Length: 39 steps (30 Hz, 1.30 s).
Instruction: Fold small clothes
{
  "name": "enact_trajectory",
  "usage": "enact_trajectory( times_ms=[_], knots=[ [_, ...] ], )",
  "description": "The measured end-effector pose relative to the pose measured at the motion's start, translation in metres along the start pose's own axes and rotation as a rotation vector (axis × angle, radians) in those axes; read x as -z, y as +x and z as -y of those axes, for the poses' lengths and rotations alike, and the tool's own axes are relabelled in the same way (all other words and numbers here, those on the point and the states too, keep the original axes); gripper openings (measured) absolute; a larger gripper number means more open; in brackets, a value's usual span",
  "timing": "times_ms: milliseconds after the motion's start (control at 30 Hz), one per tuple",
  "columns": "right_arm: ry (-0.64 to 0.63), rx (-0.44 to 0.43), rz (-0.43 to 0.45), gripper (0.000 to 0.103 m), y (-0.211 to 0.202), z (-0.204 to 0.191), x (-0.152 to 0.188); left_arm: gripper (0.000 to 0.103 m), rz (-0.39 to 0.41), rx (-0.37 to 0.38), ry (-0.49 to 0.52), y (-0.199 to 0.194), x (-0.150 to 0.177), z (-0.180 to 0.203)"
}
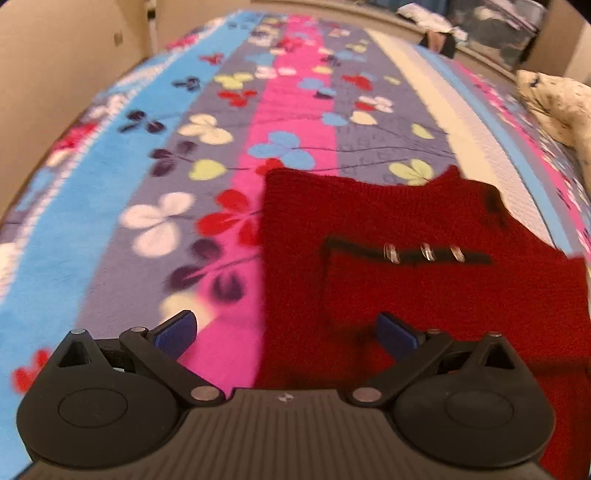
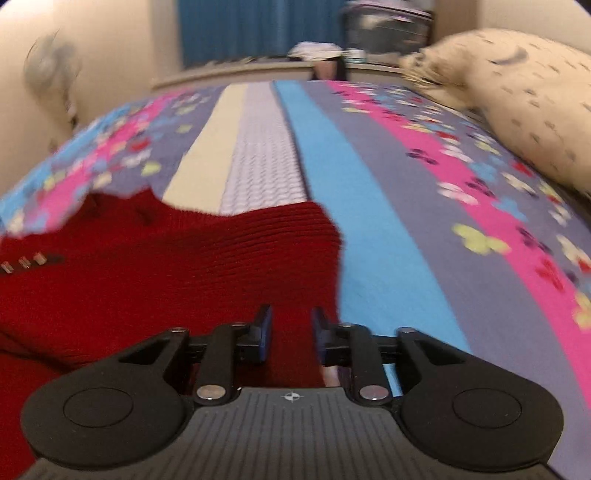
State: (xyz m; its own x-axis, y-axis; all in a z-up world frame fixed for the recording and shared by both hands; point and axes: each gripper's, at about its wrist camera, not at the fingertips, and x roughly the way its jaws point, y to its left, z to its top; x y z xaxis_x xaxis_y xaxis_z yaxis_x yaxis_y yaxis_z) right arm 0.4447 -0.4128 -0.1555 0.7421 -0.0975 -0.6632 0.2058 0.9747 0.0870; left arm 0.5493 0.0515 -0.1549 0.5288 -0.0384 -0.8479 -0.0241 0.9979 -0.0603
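Observation:
A red knitted garment (image 1: 369, 214) lies spread flat on the flowered bedspread (image 1: 147, 166). A black strip with three clear buttons (image 1: 426, 253) crosses its front. My left gripper (image 1: 286, 332) hovers over the garment's left edge, open wide, one blue pad over the bedspread and the other over the red knit. In the right wrist view the garment (image 2: 184, 266) fills the lower left, its right edge running down to my right gripper (image 2: 291, 330). Those pads stand partly apart with red cloth showing in the gap, and I see no pad pressing on it.
A cream speckled pillow (image 2: 517, 92) lies at the right side of the striped bedspread (image 2: 406, 221), also visible as the pillow (image 1: 554, 107) in the left wrist view. Beyond the bed's far end are a blue curtain (image 2: 258, 29) and piled items (image 2: 317, 50). Walls flank the bed.

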Motion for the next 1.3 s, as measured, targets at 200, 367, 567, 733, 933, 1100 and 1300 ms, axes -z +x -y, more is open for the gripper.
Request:
enact_trajectory(
  times_ms=[200,367,567,733,933,1100,1300],
  knots=[
    [-0.003,-0.041,-0.039,0.077,-0.157,-0.013,0.089,0.103,-0.036,-0.136,0.048,-0.095,0.114,-0.019],
    [0.023,-0.087,-0.133,0.078,-0.244,-0.044,0.141,0.103,-0.158,-0.083,0.003,-0.170,0.198,-0.013],
    [-0.098,-0.121,-0.073,0.080,-0.324,-0.083,0.157,0.103,-0.117,-0.062,0.076,-0.263,0.246,0.017],
    [-0.120,-0.136,-0.033,0.083,-0.387,-0.088,0.170,0.103,-0.070,-0.031,0.084,-0.320,0.285,0.028],
    [-0.139,-0.143,0.034,0.086,-0.446,-0.085,0.197,0.103,0.004,-0.036,0.143,-0.368,0.331,0.040],
    [-0.132,-0.147,0.056,0.086,-0.471,-0.084,0.212,0.103,0.027,-0.012,0.162,-0.389,0.356,0.040],
    [-0.138,-0.155,0.073,0.088,-0.486,-0.086,0.221,0.103,0.037,0.008,0.177,-0.401,0.372,0.041]
  ],
)
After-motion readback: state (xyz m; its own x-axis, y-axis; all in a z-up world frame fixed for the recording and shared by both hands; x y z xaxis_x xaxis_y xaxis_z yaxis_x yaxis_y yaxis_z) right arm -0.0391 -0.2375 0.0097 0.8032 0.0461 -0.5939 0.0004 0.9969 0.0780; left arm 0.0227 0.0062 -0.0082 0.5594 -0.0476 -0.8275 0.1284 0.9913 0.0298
